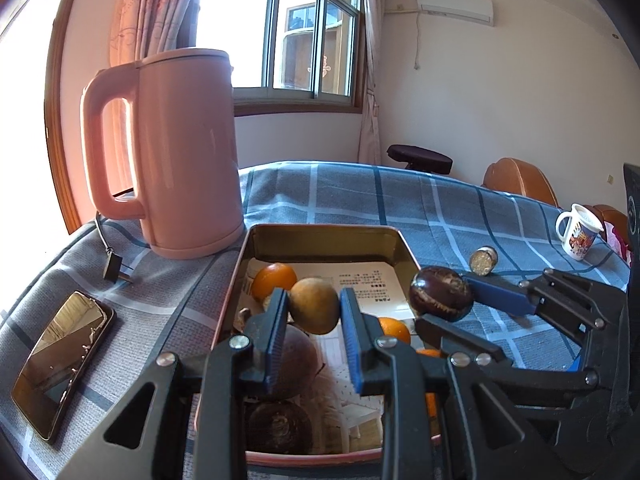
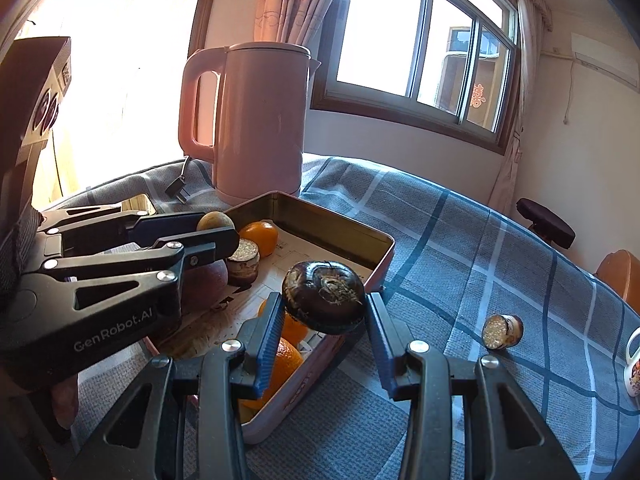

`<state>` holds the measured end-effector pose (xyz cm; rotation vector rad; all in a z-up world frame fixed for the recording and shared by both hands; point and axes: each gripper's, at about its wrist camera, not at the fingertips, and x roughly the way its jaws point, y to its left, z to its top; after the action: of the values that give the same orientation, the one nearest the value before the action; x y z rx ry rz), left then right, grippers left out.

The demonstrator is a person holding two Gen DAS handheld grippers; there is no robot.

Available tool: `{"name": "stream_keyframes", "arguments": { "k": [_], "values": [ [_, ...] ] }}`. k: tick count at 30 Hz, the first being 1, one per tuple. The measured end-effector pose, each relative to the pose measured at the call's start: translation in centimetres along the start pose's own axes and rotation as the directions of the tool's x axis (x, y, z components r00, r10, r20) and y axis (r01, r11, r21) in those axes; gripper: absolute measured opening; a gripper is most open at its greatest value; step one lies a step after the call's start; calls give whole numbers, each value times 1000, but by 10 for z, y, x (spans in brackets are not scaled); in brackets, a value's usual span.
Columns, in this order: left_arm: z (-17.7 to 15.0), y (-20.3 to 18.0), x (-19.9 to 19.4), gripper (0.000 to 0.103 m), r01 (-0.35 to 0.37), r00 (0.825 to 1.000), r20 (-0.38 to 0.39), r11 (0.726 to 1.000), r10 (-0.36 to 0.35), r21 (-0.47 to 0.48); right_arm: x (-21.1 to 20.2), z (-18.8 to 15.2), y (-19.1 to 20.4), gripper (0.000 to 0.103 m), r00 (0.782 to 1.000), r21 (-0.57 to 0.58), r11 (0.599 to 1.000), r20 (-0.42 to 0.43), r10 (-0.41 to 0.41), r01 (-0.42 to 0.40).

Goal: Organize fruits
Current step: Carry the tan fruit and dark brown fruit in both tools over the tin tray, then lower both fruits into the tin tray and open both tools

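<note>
Left gripper [image 1: 314, 312] grips a tan fruit [image 1: 314, 306] above the tin tray [image 1: 320, 234], which holds oranges [image 1: 274, 278] and dark fruits; right gripper [image 2: 324, 316] clamps a dark round fruit [image 2: 324, 298] at the tray's edge. Beyond, on the blue checked tablecloth [image 1: 400, 200], stands a pink kettle [image 1: 180, 152] before the window [image 1: 280, 32].

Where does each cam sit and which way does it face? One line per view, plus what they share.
Left wrist: on the left gripper, facing the window over the tin tray; own fingers clamp a tan fruit; the right gripper enters from the right.
Right wrist: on the right gripper, facing the window from the tray's right; own fingers clamp a dark fruit; the left gripper enters from the left.
Shared: tray, pink kettle, both fruits.
</note>
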<state>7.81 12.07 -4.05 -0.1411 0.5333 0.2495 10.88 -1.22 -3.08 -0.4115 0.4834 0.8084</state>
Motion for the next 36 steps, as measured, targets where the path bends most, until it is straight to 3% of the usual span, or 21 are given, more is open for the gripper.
{"name": "stream_keyframes", "arguments": {
  "k": [11,19,20,21,22,24,30,36],
  "values": [
    [-1,8,9,28,6,999,-52,1000,-7,-20,15,4,14,44,998,-49,998,-46,31,-34],
    [-1,9,8,30,-5,999,-44,1000,4,-23,18,4,22,44,997,-71,996,-59,46,-50],
    [0,9,7,32,-10,999,-39,1000,9,-22,18,4,21,45,997,-68,997,-60,44,-48],
    [0,9,5,41,-16,999,-32,1000,15,-23,18,4,20,45,997,-65,997,-61,44,-48],
    [-1,10,3,57,-26,999,-22,999,25,-28,18,4,20,51,997,-63,997,-62,45,-49],
    [-1,11,-3,76,-39,999,7,998,40,-43,16,4,20,59,997,-62,997,-53,50,-53],
    [-4,16,-13,86,-15,999,48,997,19,-76,-2,-4,8,60,999,-44,998,-25,34,-35],
    [-4,17,-14,89,-20,998,51,995,25,-98,-24,-19,-43,60,999,45,999,-25,-25,26]
  ]
}}
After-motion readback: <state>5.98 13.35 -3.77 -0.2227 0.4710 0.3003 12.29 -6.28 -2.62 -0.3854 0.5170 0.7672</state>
